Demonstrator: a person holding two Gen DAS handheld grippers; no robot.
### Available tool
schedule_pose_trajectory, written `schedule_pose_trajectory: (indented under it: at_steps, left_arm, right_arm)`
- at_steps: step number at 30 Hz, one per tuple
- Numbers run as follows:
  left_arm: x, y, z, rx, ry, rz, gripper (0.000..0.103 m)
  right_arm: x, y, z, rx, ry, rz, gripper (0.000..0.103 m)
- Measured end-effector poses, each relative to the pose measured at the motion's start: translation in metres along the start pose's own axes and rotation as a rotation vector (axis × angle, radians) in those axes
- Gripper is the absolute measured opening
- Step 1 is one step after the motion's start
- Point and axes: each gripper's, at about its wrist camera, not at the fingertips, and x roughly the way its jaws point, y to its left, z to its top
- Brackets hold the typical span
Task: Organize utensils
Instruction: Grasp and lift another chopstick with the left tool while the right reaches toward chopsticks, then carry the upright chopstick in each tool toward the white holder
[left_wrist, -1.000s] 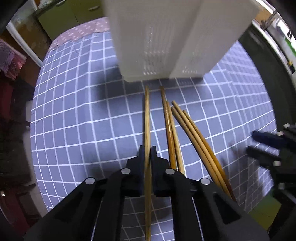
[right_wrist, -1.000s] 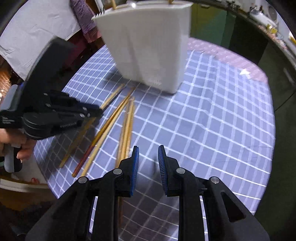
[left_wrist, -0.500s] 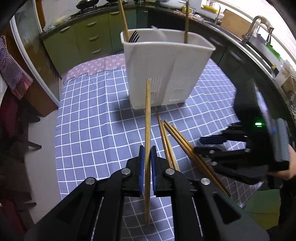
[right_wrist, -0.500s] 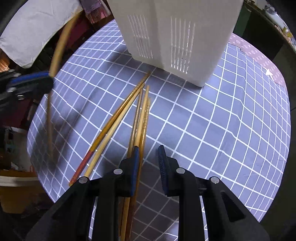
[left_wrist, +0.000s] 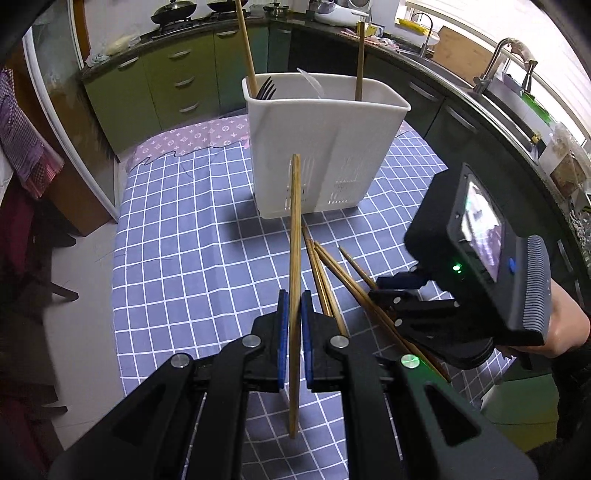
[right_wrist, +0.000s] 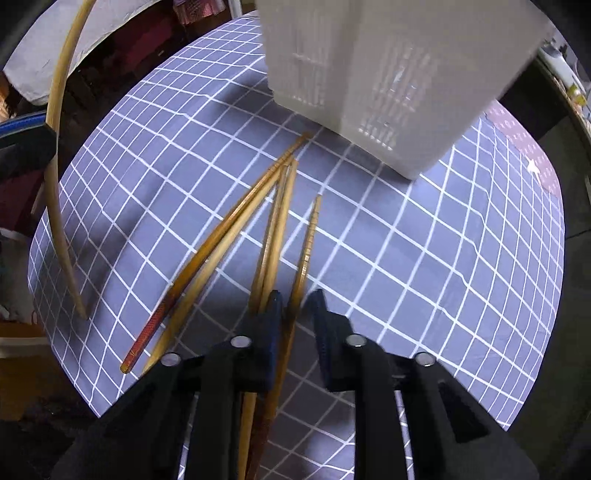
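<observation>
While the left gripper (left_wrist: 292, 325) clamps one chopstick (left_wrist: 294, 258) upright in front of the white utensil caddy (left_wrist: 325, 147), the right gripper (right_wrist: 294, 314) squeezes another chopstick (right_wrist: 304, 258) beside the loose ones (right_wrist: 221, 243).

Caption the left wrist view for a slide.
Left gripper holds one chopstick before the white utensil caddy; more chopsticks lie on the checked tablecloth.

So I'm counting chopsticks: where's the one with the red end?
In the right wrist view the red-ended chopstick lies leftmost in the pile on the cloth, tip toward the caddy.
</observation>
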Motion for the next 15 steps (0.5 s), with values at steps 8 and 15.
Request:
schedule_pose_trajectory:
  at_steps: [8,15]
  left_arm:
    - [-0.011,0.003,-0.003,0.003,-0.017,-0.010,0.007]
    - [-0.026,0.006,-0.007,0.006,-0.056,-0.006,0.007]
  right_arm:
    - [-0.042,-0.014,-0.006,0.072,-0.135,0.035,0.007]
    - [-0.119,-0.038,-0.040,0.168,-0.389,0.064,0.007]
